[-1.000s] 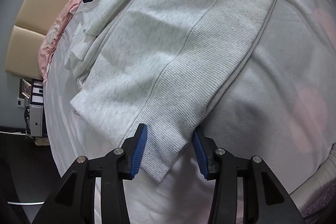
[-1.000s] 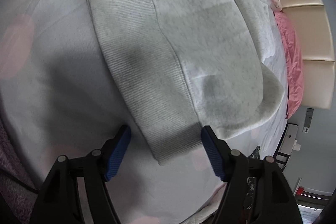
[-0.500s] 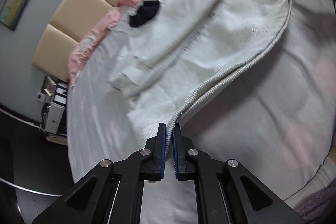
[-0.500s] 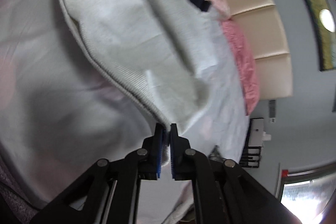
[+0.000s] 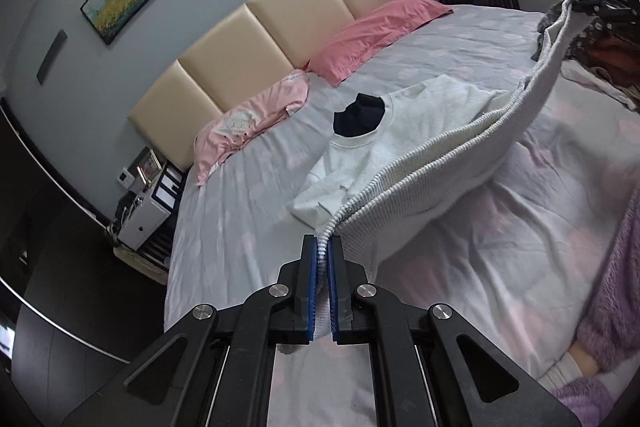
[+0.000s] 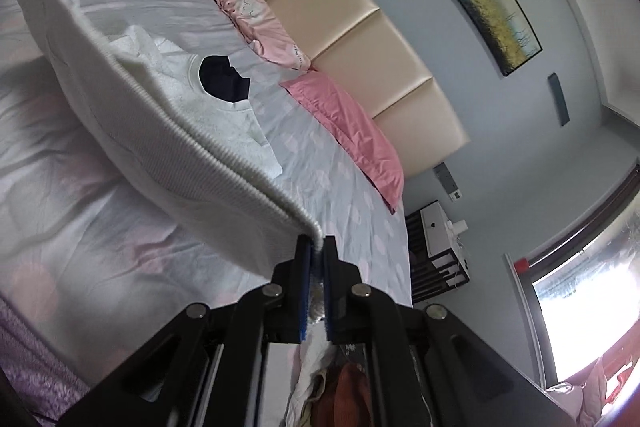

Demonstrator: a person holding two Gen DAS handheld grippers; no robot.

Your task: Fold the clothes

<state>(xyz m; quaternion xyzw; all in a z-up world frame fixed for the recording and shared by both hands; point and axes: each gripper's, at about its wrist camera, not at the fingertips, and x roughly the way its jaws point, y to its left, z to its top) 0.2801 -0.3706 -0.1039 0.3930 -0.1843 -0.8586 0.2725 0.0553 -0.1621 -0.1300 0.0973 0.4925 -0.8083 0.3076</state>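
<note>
A white sweatshirt (image 5: 436, 115) with a dark neck lining lies collar-first toward the headboard on the bed. Its ribbed hem (image 5: 420, 167) is lifted off the sheet and stretched in the air between both grippers. My left gripper (image 5: 322, 247) is shut on one hem corner. My right gripper (image 6: 317, 247) is shut on the other hem corner (image 6: 224, 151). In the left wrist view the right gripper (image 5: 588, 3) shows at the far top right, pinching the far end of the hem. The sweatshirt (image 6: 168, 75) body sags from the hem down to the bed.
The bed (image 5: 240, 227) has a pale spotted sheet, pink pillows (image 5: 372, 35) and a beige padded headboard (image 5: 280, 27). Nightstands (image 5: 148, 211) stand at both sides. A purple fleece sleeve (image 5: 612, 299) is at the lower right. A pile of other clothes (image 6: 340, 395) lies below my right gripper.
Both grippers closed on the hem corners, then rose and tilted up, lifting the hem off the bed. The view now takes in the headboard and wall.
</note>
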